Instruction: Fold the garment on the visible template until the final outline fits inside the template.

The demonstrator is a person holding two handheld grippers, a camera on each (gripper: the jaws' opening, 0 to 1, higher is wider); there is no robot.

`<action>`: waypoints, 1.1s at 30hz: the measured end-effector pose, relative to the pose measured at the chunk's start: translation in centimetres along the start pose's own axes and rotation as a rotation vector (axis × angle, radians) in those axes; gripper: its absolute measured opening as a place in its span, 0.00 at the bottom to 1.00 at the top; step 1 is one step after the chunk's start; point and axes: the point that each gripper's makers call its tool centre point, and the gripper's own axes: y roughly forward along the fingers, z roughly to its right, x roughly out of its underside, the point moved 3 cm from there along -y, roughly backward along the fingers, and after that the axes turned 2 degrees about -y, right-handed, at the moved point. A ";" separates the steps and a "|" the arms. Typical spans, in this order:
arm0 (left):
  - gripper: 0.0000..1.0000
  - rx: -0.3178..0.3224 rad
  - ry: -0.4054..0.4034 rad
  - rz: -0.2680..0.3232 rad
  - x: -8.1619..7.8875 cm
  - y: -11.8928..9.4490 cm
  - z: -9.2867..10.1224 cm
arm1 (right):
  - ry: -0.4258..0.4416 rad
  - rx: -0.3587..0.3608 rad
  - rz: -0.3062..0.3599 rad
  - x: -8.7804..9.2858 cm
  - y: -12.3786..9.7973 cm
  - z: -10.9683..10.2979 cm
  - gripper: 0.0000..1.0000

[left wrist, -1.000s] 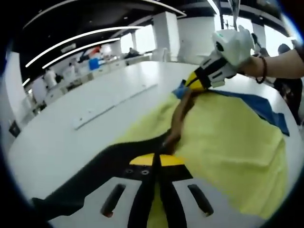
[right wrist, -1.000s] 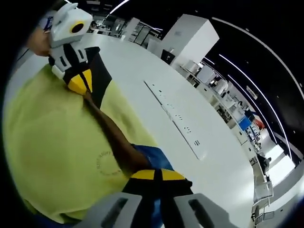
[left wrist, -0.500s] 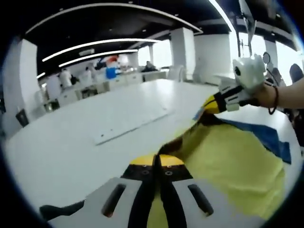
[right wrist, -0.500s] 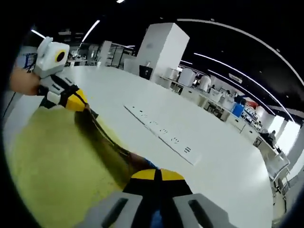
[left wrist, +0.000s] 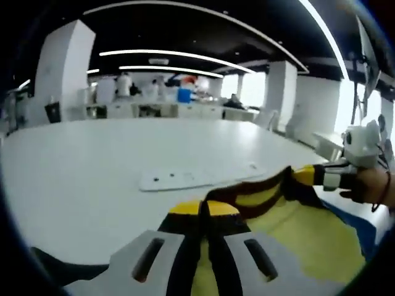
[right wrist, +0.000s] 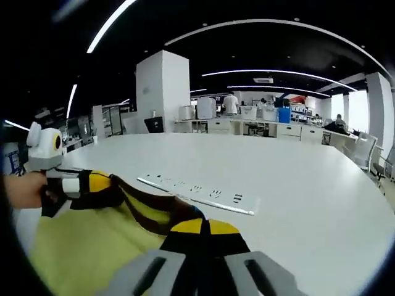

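The yellow garment [left wrist: 290,246] with dark brown trim [left wrist: 259,188] hangs stretched between both grippers above the white table [left wrist: 80,185]. My left gripper [left wrist: 205,208] is shut on the trimmed edge. In the left gripper view the right gripper [left wrist: 303,176], held by a hand [left wrist: 370,185], grips the same edge further right, and a strip of the blue template [left wrist: 365,229] shows beneath the cloth. In the right gripper view my right gripper [right wrist: 207,227] is shut on the trim [right wrist: 154,200] of the yellow garment [right wrist: 92,246], with the left gripper [right wrist: 102,182] holding the far end.
A flat white socket panel [left wrist: 197,177] is set into the table just beyond the cloth, also visible as a socket panel [right wrist: 197,192] in the right gripper view. Desks, pillars and people stand far behind. Bare tabletop [right wrist: 296,179] stretches beyond the garment.
Both cameras have tilted up toward level. The trimmed edge, held by both grippers throughout, has risen off the table and now hangs taut between them; less of the blue template shows.
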 end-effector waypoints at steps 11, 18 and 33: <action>0.00 -0.058 0.009 -0.046 0.8 3.0 -0.8 | 0.059 0.045 -0.023 0.7 2.0 0.7 0.00; 0.00 -0.093 -0.040 -0.098 1.9 3.8 -1.7 | 0.067 0.058 -0.060 1.5 2.6 1.0 0.00; 0.20 -0.118 0.079 -0.085 1.0 2.8 -2.2 | 0.052 0.074 -0.073 0.9 2.2 0.6 0.12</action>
